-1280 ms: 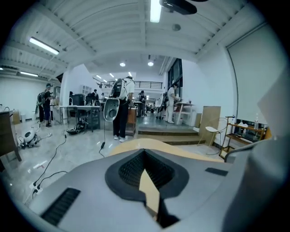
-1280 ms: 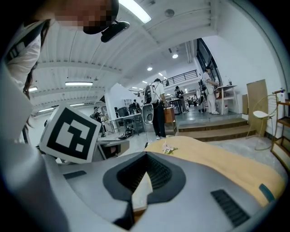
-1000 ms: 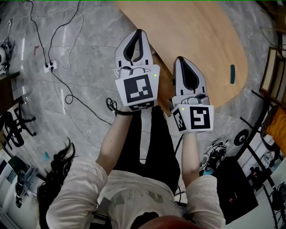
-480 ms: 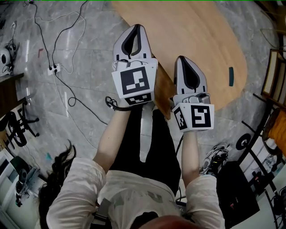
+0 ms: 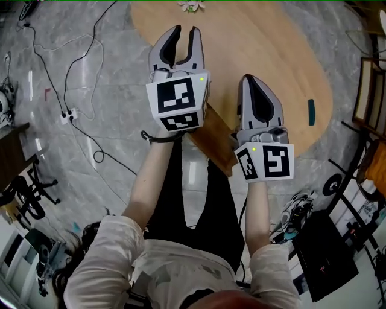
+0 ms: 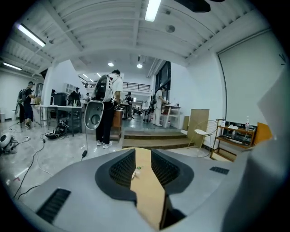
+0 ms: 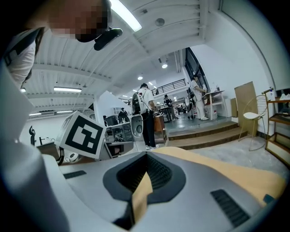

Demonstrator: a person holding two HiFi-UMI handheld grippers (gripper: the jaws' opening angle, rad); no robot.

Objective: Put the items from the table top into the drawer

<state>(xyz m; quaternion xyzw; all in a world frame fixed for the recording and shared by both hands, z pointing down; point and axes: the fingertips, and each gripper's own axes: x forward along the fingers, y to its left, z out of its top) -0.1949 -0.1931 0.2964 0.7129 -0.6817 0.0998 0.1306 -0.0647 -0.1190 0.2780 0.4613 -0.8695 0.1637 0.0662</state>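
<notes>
A small white and green item (image 5: 192,6) lies at the far end of the oval wooden table (image 5: 265,42). It also shows between the jaws in the left gripper view (image 6: 137,170), far off. A dark teal item (image 5: 311,111) lies near the table's right edge. My left gripper (image 5: 184,30) hovers over the table's left part. Its jaws have just been opening and now stand a little apart, with nothing between them (image 6: 142,156). My right gripper (image 5: 249,78) is shut and empty above the near edge (image 7: 146,158). A brown box-shaped part (image 5: 212,134) hangs under the near edge between my arms.
Cables and a power strip (image 5: 70,113) lie on the grey floor at the left. A wooden shelf (image 5: 367,96) stands to the right of the table, with a black case (image 5: 319,253) on the floor below. People stand far back (image 6: 108,108).
Both grippers have moved forward over the table, the left one further. The left jaws have parted from shut. The small white and green item has come into view at the top.
</notes>
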